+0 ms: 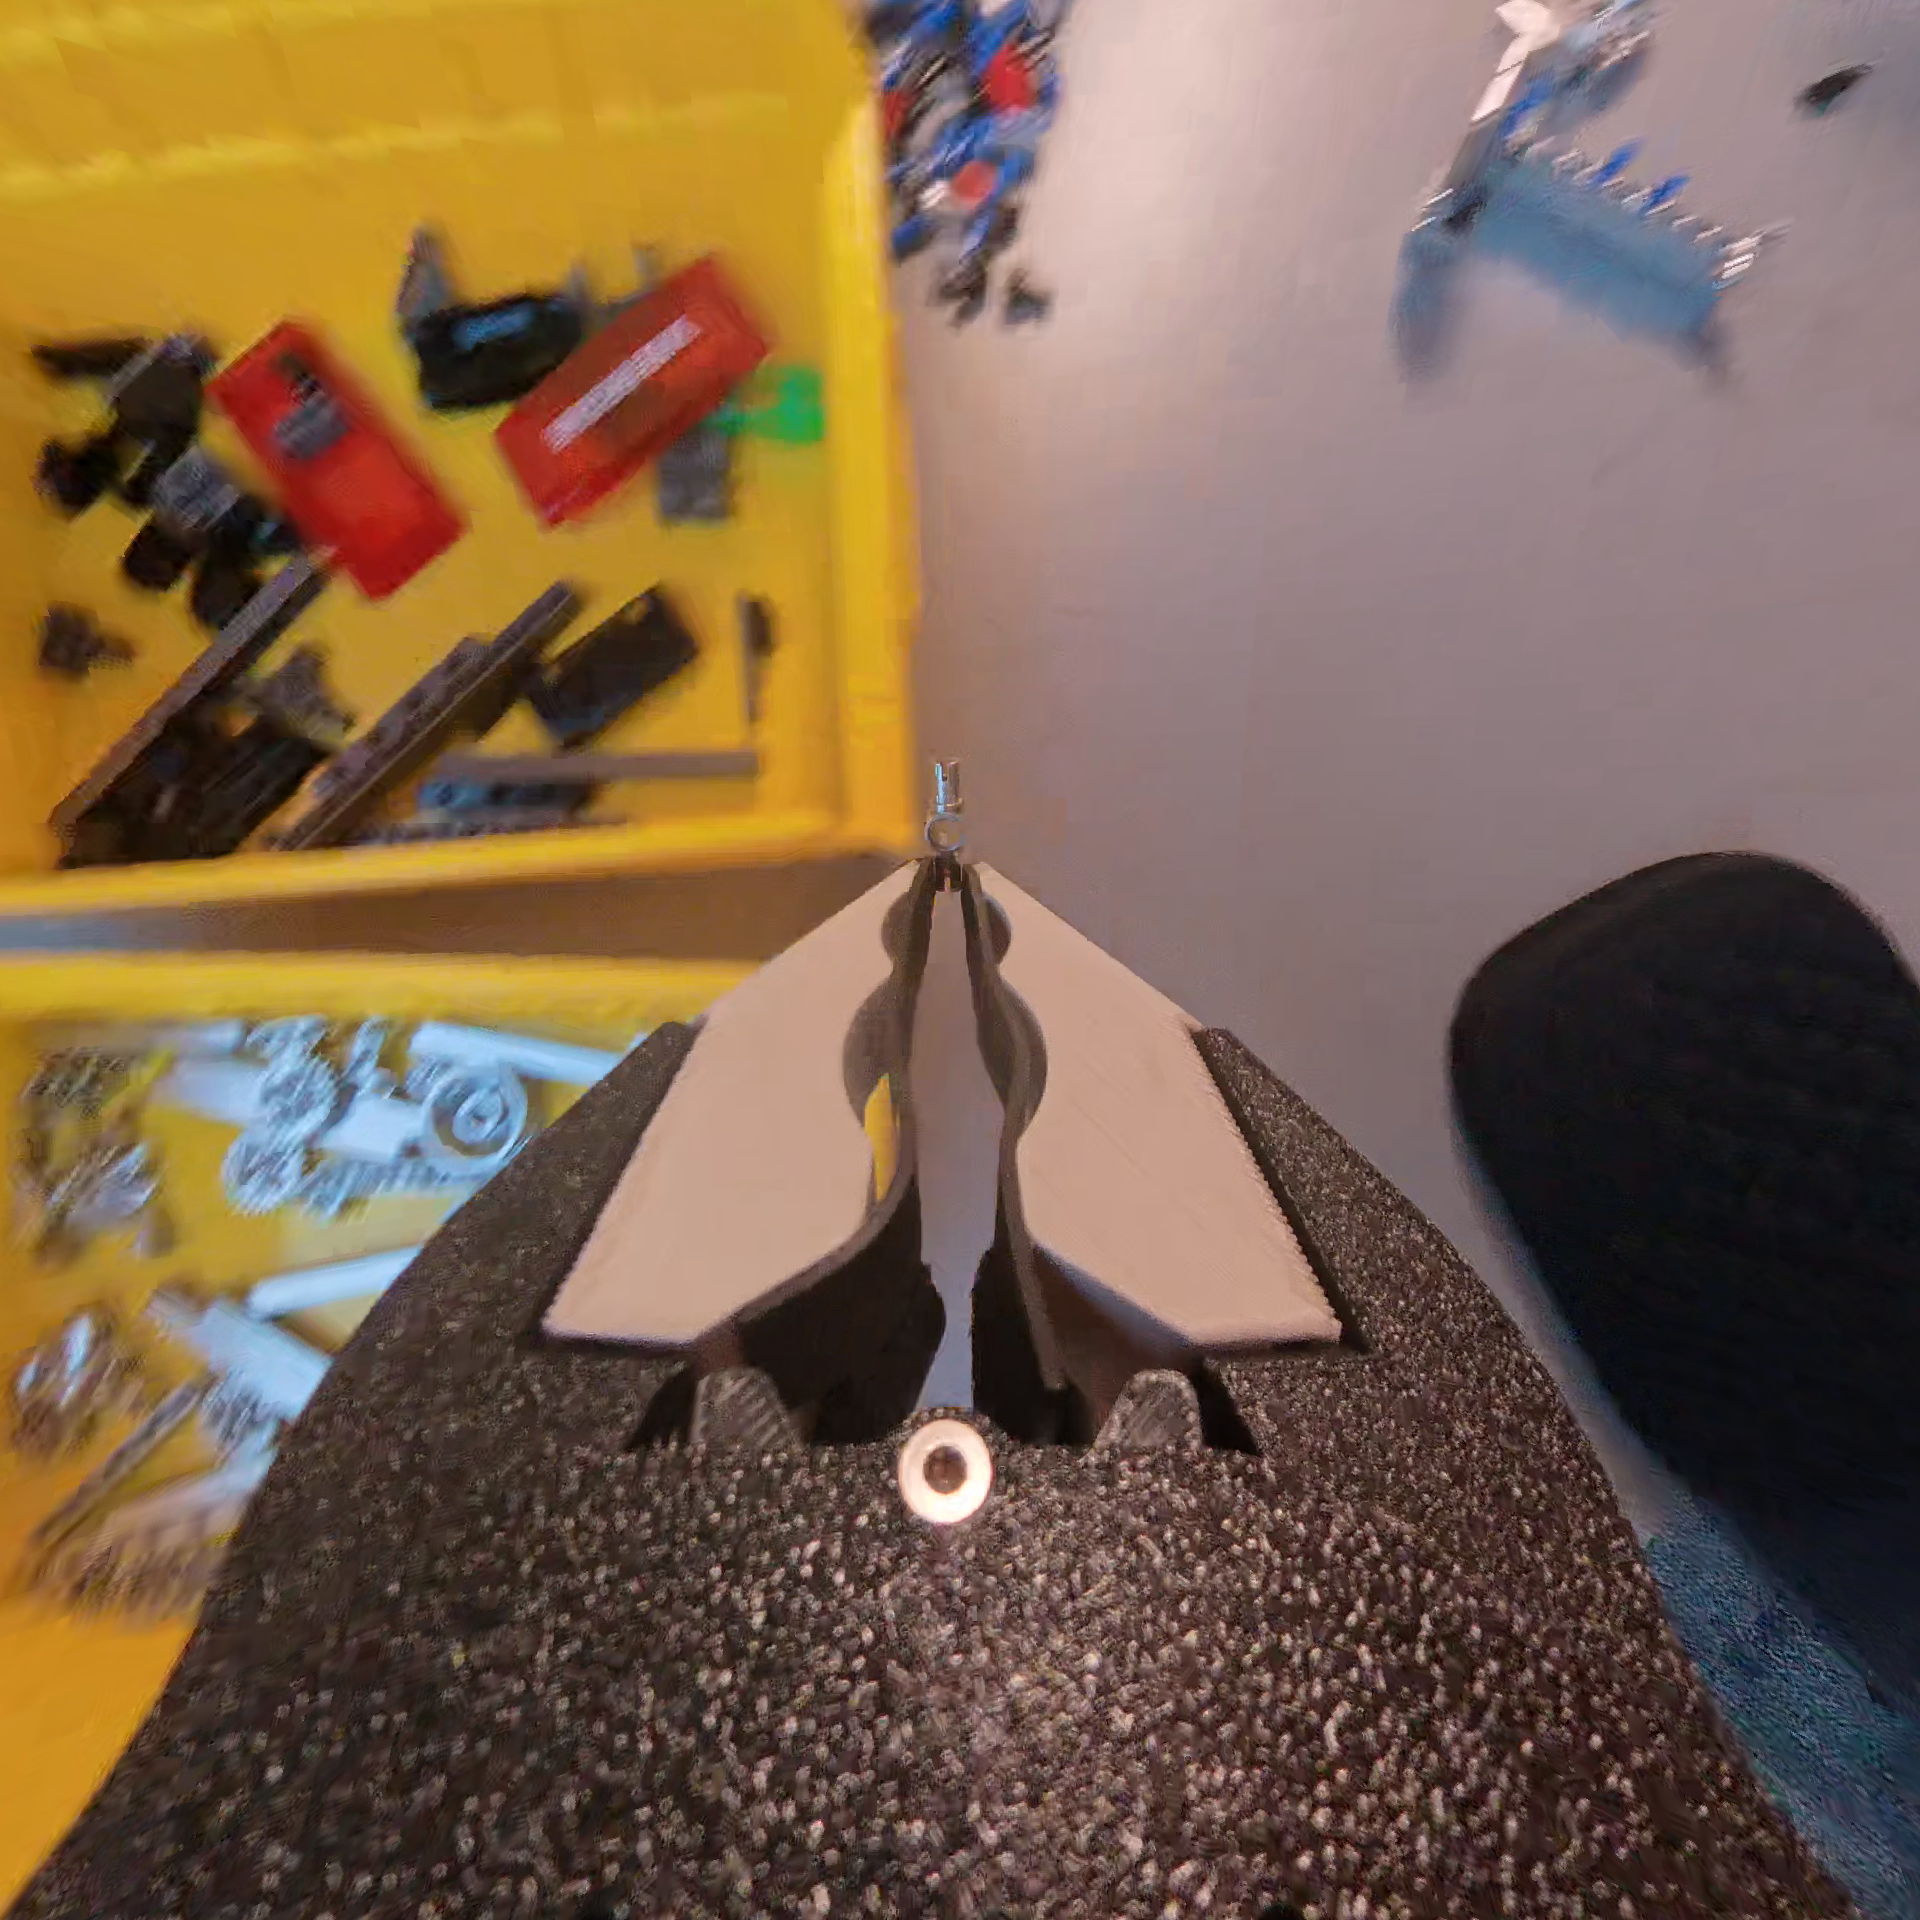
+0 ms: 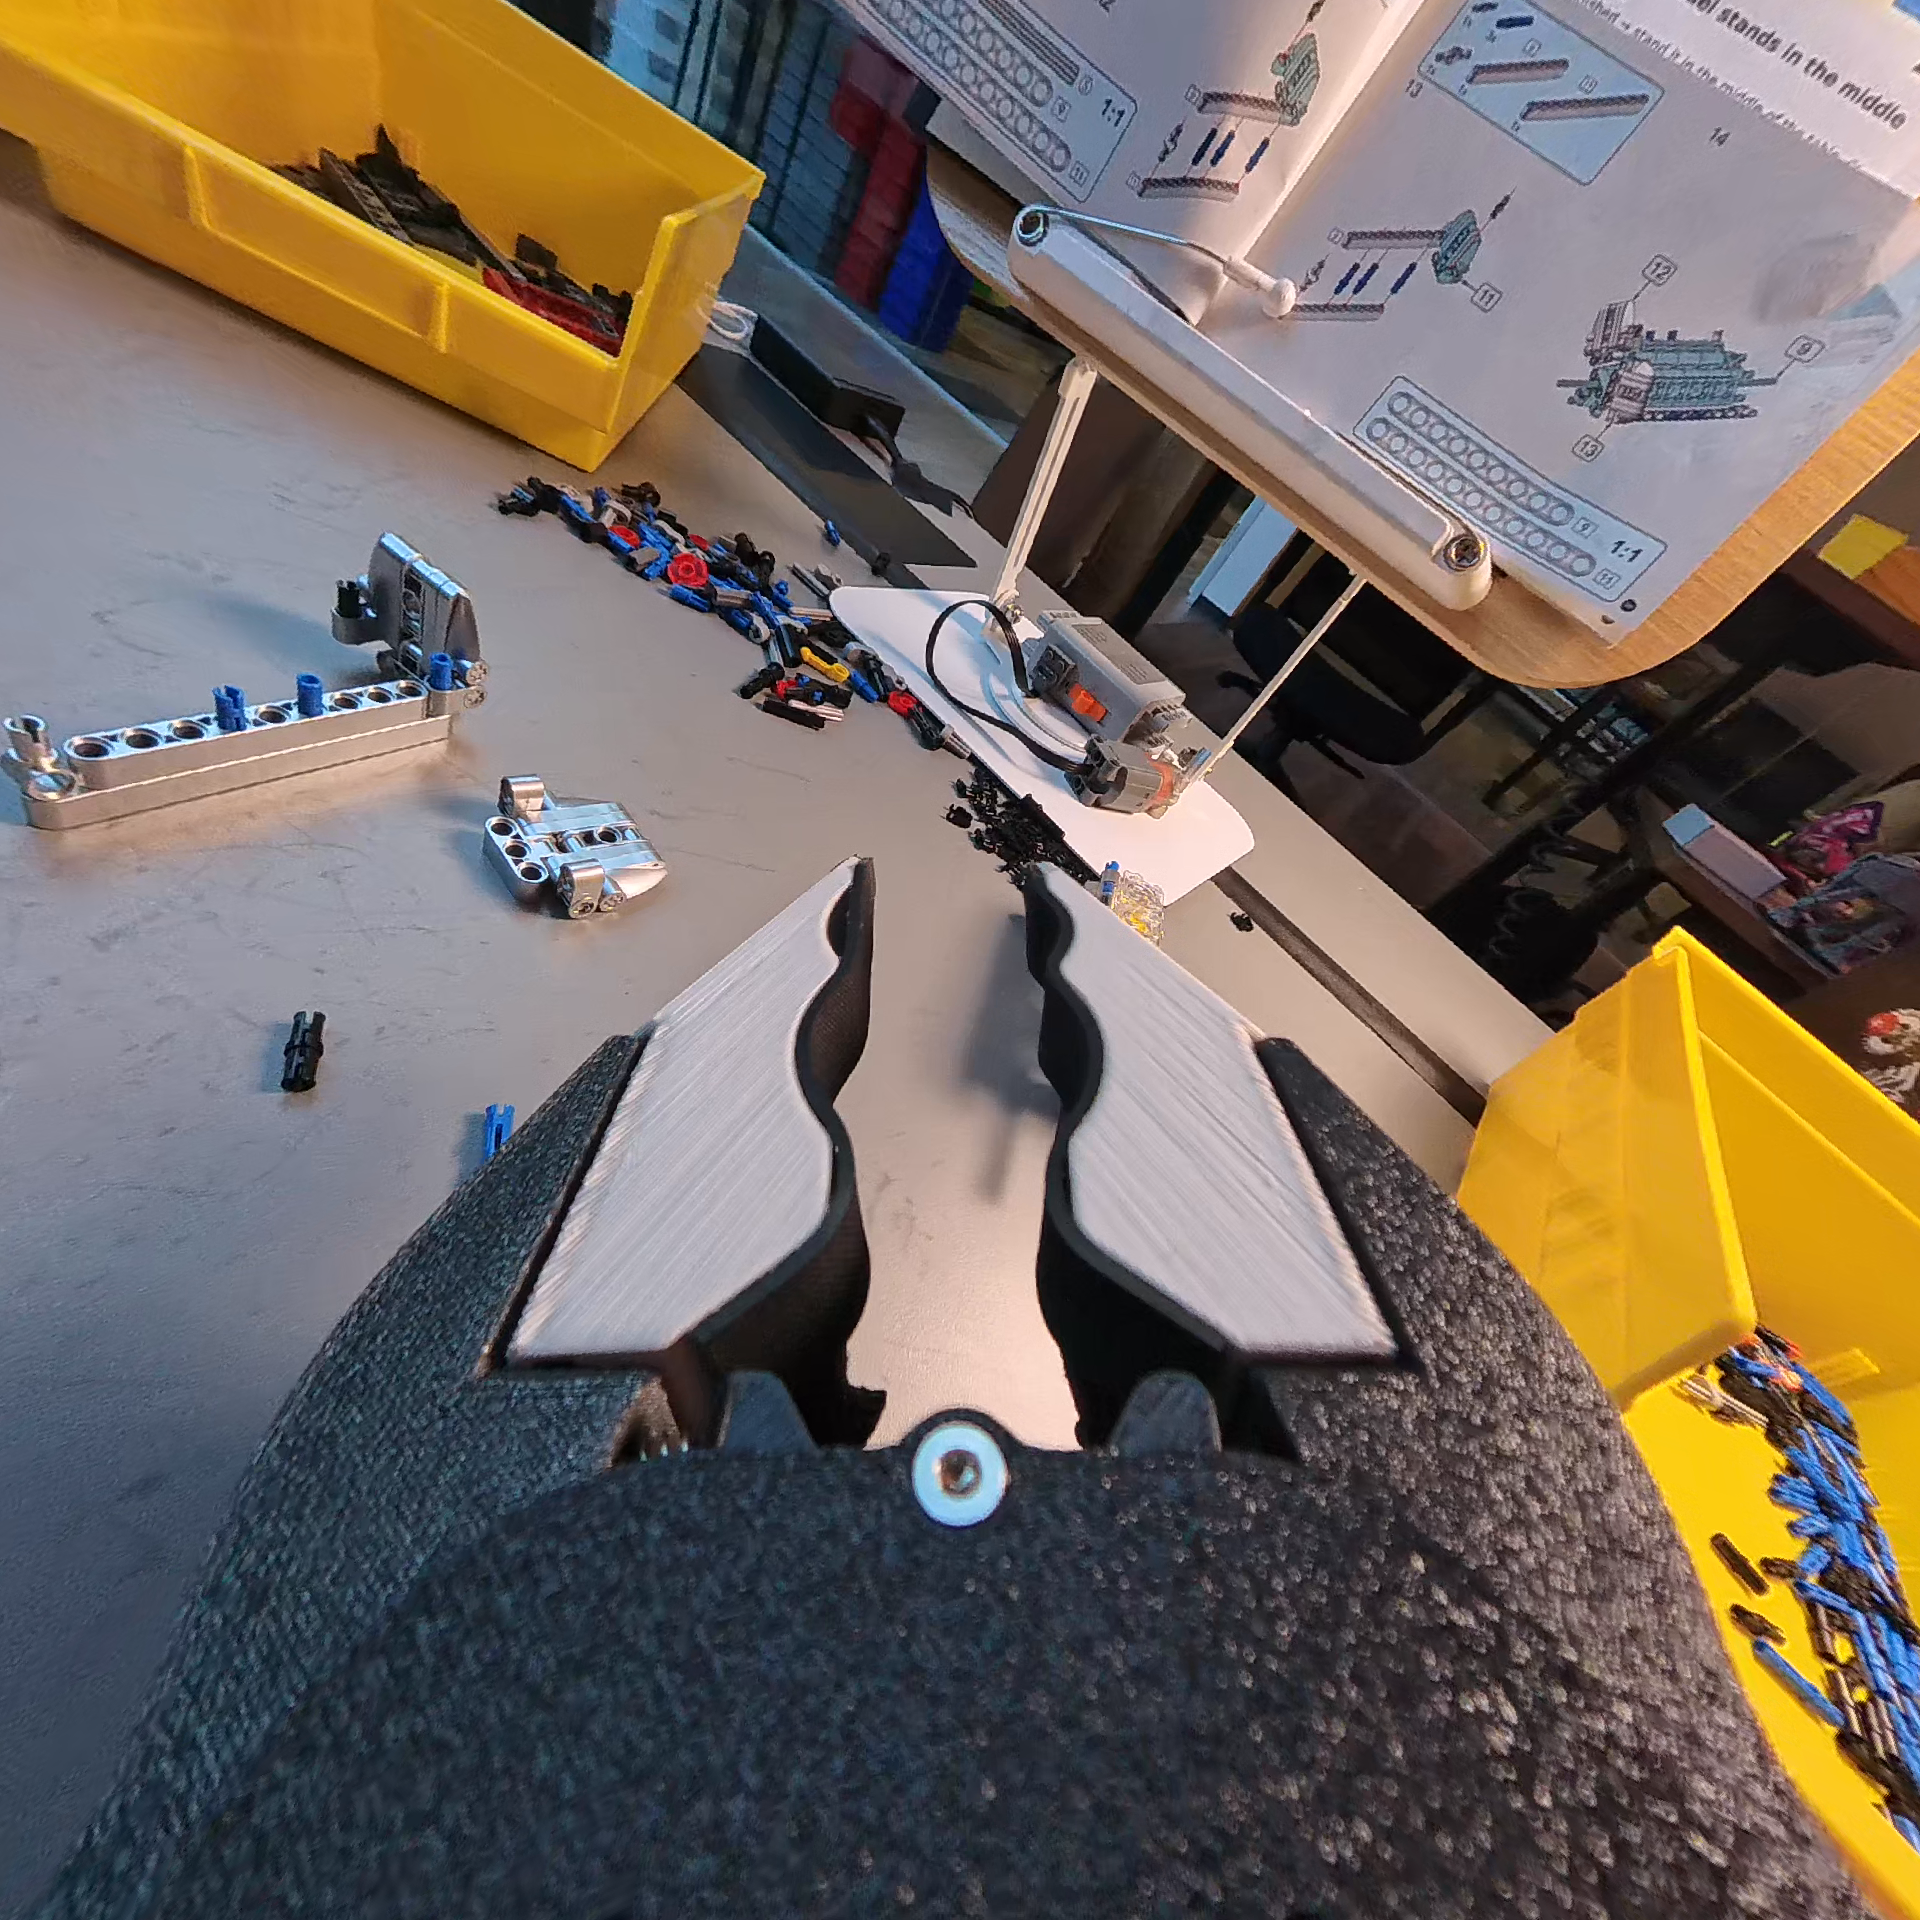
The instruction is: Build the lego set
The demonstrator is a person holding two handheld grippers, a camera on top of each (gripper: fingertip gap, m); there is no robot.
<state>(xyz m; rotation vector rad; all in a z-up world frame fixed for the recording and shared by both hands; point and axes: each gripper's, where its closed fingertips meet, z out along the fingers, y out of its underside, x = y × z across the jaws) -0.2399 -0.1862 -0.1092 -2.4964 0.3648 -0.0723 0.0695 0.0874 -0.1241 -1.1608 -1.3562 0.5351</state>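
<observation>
in the left wrist view we see the left gripper (image 1: 943, 871) pinched tight on a small grey connector pin (image 1: 943, 812), which sticks up out of the fingertips above the grey table (image 1: 1299, 623), just beside the corner of a yellow bin (image 1: 873, 582). that bin holds black parts and two red translucent blocks (image 1: 623, 390); a second yellow bin (image 1: 94, 1351) nearer the camera holds pale grey gears and beams. everything past the gripper is blurred. a black rounded shape (image 1: 1683, 1122) sits at the right edge; we cannot tell what it is. in the right wrist view the right gripper (image 2: 948, 883) hangs over the table with its jaws apart and nothing between them. ahead of it to the left lie a long silver beam with blue pins (image 2: 239, 743), a small silver panel piece (image 2: 571, 844), and a lone black pin (image 2: 302, 1050). further on there is a scatter of blue, black and red small parts (image 2: 717, 592), a grey battery box with a cable (image 2: 1101, 675) on a white stand base (image 2: 1174, 831), and an instruction sheet (image 2: 1538, 291) propped above.
</observation>
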